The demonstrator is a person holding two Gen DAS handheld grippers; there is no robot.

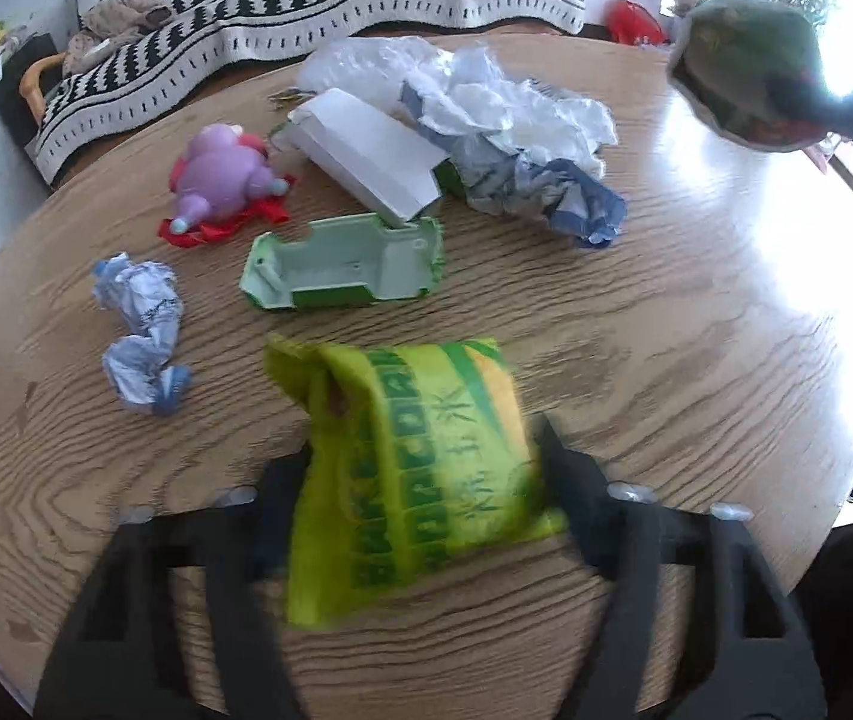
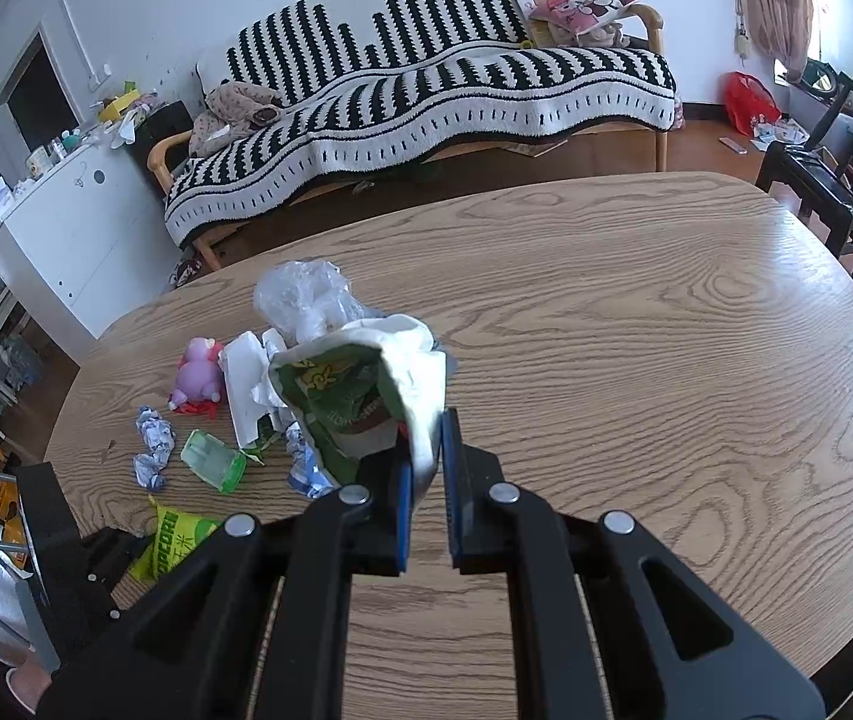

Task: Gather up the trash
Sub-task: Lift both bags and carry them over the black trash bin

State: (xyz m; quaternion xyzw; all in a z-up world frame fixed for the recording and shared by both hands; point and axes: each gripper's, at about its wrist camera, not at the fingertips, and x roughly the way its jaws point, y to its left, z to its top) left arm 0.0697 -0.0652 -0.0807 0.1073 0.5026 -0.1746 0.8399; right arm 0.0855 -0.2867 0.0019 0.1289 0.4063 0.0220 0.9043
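Two pieces of litter are in hand so far. The left gripper [image 1: 420, 516] straddles a yellow-green popcorn bag [image 1: 420, 450] low over the oval wooden table [image 1: 696, 324], jaws part open; blur hides whether the pads press it. The right gripper [image 2: 426, 480] pinches the rim of a white-lined green packet [image 2: 366, 384], jaws narrow. Beyond, uncollected, lie a crumpled blue-white wrapper [image 1: 141, 330], a green plastic tray [image 1: 345, 264], a white carton [image 1: 372, 153], crumpled paper [image 1: 522, 144] and clear plastic film [image 1: 366, 69]. The purple toy [image 1: 219, 180] looks like no trash.
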